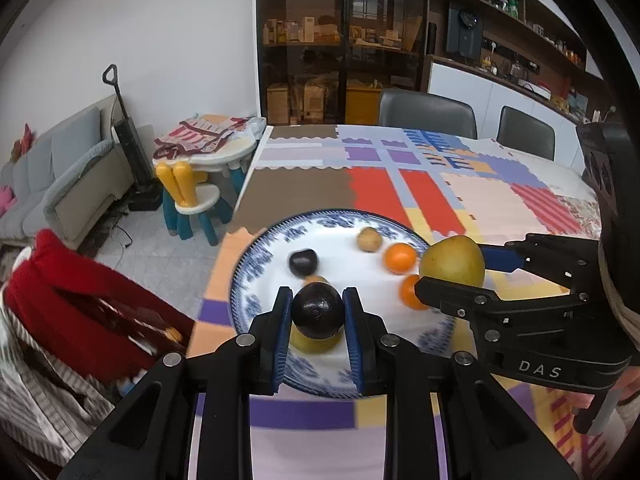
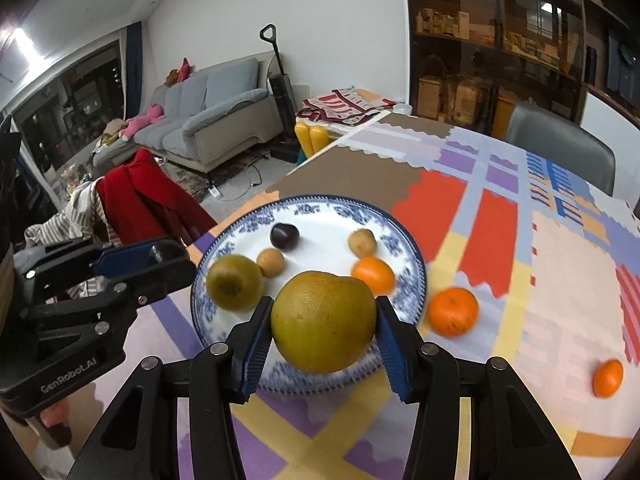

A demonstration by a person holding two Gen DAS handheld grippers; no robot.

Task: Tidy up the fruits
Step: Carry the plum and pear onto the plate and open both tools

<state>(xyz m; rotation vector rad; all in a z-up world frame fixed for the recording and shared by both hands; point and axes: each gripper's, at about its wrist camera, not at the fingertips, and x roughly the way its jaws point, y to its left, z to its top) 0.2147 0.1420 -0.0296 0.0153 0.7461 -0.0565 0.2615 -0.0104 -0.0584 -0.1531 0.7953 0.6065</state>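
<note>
A blue-and-white plate [image 1: 256, 264] [image 2: 404, 236] lies on the patchwork tablecloth. My left gripper [image 1: 317, 308] is shut on a dark plum [image 1: 318, 311], held above the plate's near side; it shows in the right wrist view [image 2: 160, 256] at the left. My right gripper [image 2: 322, 328] is shut on a yellow-green pear [image 2: 322, 322] [image 1: 452, 262], held above the plate's near right rim. On the plate lie a green pear [image 2: 234, 282], a dark plum [image 2: 284, 235] [image 1: 303, 262], two small tan fruits [image 2: 362, 242] [image 2: 271, 263] and a tangerine [image 2: 373, 274] [image 1: 400, 258].
Two tangerines [image 2: 453, 311] [image 2: 608, 378] lie on the cloth right of the plate. A chair with red and striped clothes [image 1: 80, 300] stands at the table's left edge. Two grey chairs [image 1: 428, 114] stand at the far side. A child's table and chair [image 1: 200, 184] stand beyond the left edge.
</note>
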